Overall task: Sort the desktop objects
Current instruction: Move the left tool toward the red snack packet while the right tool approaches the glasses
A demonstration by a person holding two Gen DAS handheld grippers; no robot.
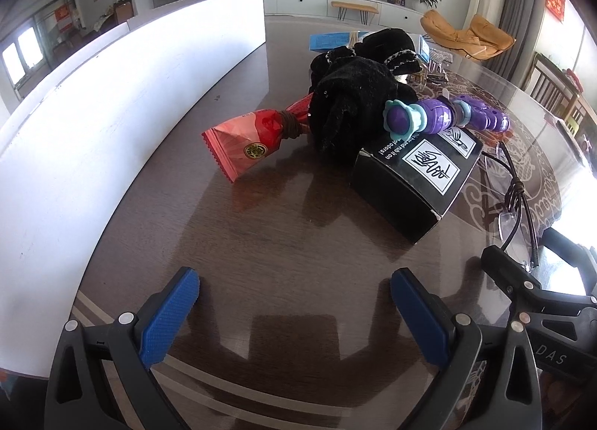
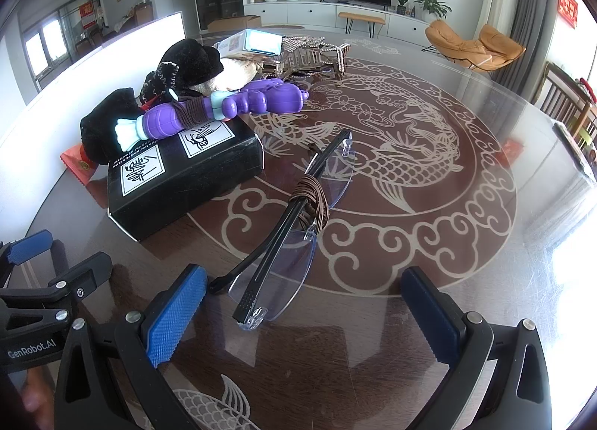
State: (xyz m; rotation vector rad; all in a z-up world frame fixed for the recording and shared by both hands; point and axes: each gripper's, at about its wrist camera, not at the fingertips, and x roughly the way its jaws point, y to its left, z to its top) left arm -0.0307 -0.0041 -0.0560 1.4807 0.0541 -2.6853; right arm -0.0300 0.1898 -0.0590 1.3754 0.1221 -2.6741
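Observation:
My left gripper (image 1: 294,303) is open and empty above the dark table, short of a red snack packet (image 1: 246,142) tied with a brown band. Behind the packet lies a black cloth bundle (image 1: 354,101). A purple toy (image 1: 440,118) rests on a black box (image 1: 414,183). My right gripper (image 2: 304,312) is open, with folded rimless glasses (image 2: 294,232) bound by a brown band lying on the table just ahead between its fingers. The right wrist view also shows the box (image 2: 179,172), the toy (image 2: 209,112) and the cloth (image 2: 186,64).
A long white bin (image 1: 93,124) runs along the table's left side. Further back lie a blue-white box (image 2: 250,41) and a beaded silver item (image 2: 317,53). The table (image 2: 466,243) has a dragon pattern. The glasses show at the right of the left wrist view (image 1: 515,202).

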